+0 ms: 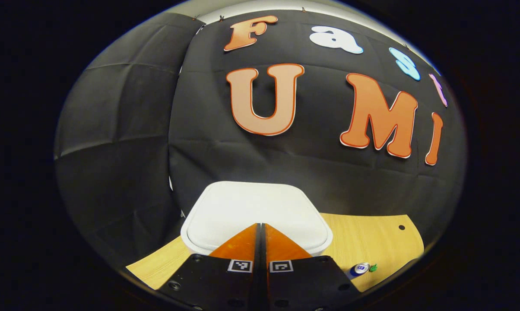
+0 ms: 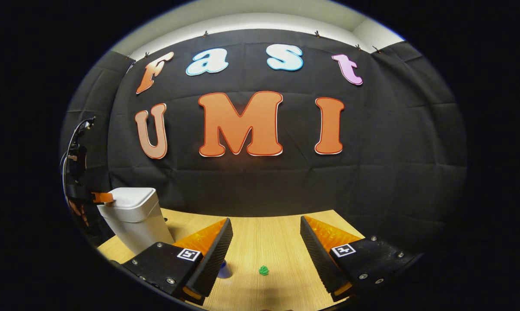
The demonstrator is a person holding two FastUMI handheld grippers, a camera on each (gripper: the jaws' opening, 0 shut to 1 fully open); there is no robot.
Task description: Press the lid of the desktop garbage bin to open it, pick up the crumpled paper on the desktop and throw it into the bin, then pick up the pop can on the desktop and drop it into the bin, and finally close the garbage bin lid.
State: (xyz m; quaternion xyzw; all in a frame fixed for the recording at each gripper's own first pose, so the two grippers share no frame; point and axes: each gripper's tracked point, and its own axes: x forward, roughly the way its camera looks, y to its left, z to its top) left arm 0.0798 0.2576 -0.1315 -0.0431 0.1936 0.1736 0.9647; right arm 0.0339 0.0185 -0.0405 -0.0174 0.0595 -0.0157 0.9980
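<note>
White garbage bin (image 1: 255,211) standing at the left end of the wooden worktop (image 1: 372,242), lid down. Left tool (image 1: 260,229) poised over the lid with fingers pressed together, gripping nothing; contact with the lid hard to judge, though in the right gripper view its tip (image 2: 102,197) seems to meet the lid's edge. Pop can (image 1: 358,269) lying near the front edge, small green crumpled paper (image 2: 264,270) just beside. Right tool (image 2: 264,233) spread wide above the paper, empty.
</note>
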